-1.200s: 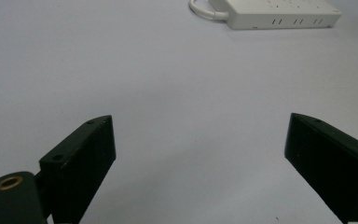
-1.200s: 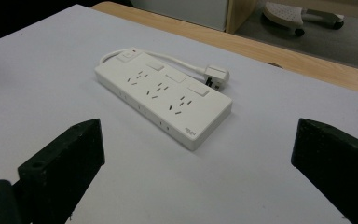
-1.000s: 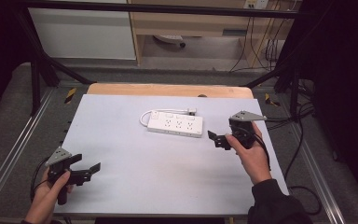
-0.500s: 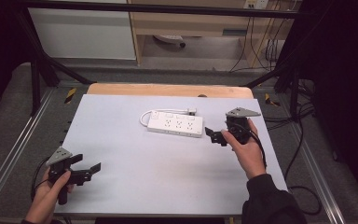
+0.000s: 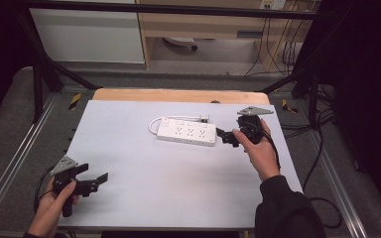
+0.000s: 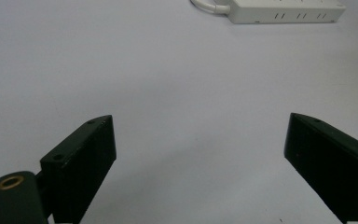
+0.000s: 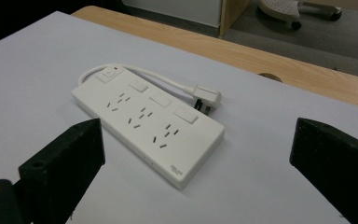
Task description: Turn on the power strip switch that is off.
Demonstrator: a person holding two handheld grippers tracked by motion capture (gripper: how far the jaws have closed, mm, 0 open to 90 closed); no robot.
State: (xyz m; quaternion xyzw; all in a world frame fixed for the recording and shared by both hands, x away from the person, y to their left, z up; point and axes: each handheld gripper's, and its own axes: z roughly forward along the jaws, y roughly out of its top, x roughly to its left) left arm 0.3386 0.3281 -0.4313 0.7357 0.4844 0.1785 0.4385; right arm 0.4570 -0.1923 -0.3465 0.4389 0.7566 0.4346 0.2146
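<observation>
High view: power strip (image 5: 187, 133) lies flat mid-table toward the far side, cord looped behind it, plug (image 7: 207, 99) beside it. Right gripper (image 5: 226, 137) just off its right end, jaws wide, nothing held. Left gripper (image 5: 93, 181) at near-left corner, also wide, empty. Grasp not yet made. Bare table (image 5: 178, 188) all around; edges well apart from strip.

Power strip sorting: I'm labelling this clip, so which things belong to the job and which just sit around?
In the job:
power strip
its plug
right tongs, open, nearing it

Lying about:
left tongs, open, idle
wheeled base on the floor
</observation>
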